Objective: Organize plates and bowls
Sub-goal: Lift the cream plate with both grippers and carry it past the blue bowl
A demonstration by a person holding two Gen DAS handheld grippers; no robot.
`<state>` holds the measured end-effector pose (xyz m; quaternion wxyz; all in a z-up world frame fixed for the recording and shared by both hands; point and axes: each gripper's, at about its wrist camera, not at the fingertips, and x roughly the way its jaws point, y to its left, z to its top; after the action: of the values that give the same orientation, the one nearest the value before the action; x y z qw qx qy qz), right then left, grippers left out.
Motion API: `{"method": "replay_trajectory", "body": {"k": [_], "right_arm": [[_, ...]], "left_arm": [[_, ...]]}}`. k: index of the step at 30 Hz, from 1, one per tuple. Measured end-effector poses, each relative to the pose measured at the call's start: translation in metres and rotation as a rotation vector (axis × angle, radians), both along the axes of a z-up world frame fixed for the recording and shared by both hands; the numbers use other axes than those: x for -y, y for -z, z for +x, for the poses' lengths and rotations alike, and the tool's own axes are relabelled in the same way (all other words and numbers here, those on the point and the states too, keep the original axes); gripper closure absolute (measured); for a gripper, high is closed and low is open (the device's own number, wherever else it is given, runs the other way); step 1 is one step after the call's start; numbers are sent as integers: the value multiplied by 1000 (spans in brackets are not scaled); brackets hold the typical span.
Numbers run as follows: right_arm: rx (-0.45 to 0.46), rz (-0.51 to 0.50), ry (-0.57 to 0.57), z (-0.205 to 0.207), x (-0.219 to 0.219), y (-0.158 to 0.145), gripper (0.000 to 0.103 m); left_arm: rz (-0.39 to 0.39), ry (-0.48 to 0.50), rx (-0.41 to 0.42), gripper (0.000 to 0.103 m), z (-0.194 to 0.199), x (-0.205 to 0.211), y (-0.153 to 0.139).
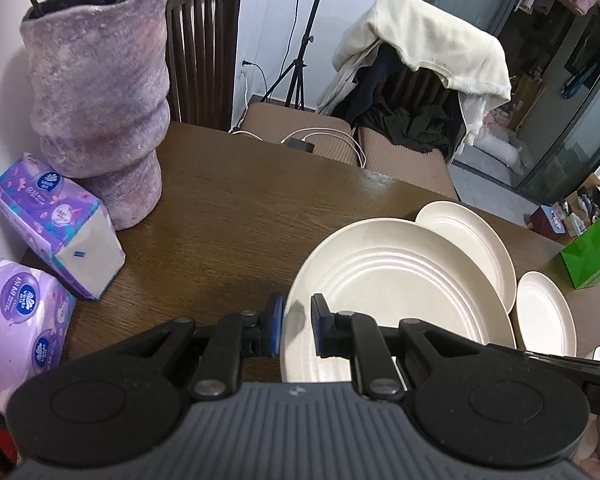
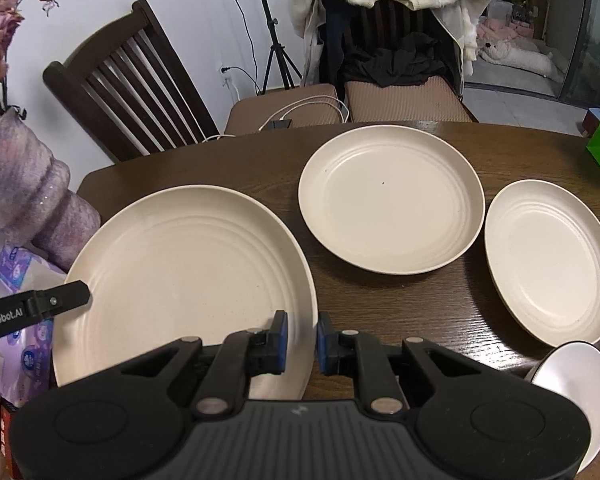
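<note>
Across the brown wooden surface lie three cream plates: the large plate, mid plate and small plate. Two chairs stand behind. Left gripper and right gripper fingers each clasp the large plate's rim.

only "enrobot.ai" reads, on the left tongs arm.

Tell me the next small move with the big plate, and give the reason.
Probably lift the large plate slightly and level. Both hand-held grippers, left and right, straddle its rim on opposite sides, jaws seemingly closed on it. The medium plate and small plate lie apart on the table, unstacked.
</note>
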<state>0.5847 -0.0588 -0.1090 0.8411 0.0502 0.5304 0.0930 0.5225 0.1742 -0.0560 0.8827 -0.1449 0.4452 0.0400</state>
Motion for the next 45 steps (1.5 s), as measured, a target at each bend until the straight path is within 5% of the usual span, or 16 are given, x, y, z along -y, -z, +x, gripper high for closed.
{"method": "replay_trajectory", "body": {"k": [18, 45], "right_arm": [[37, 22, -31, -54, 11, -34, 89], [101, 20, 15, -166, 117, -87, 90]], "left_arm": [[24, -31, 33, 88, -67, 16, -37], [22, 34, 83, 88, -164, 115, -73]]}}
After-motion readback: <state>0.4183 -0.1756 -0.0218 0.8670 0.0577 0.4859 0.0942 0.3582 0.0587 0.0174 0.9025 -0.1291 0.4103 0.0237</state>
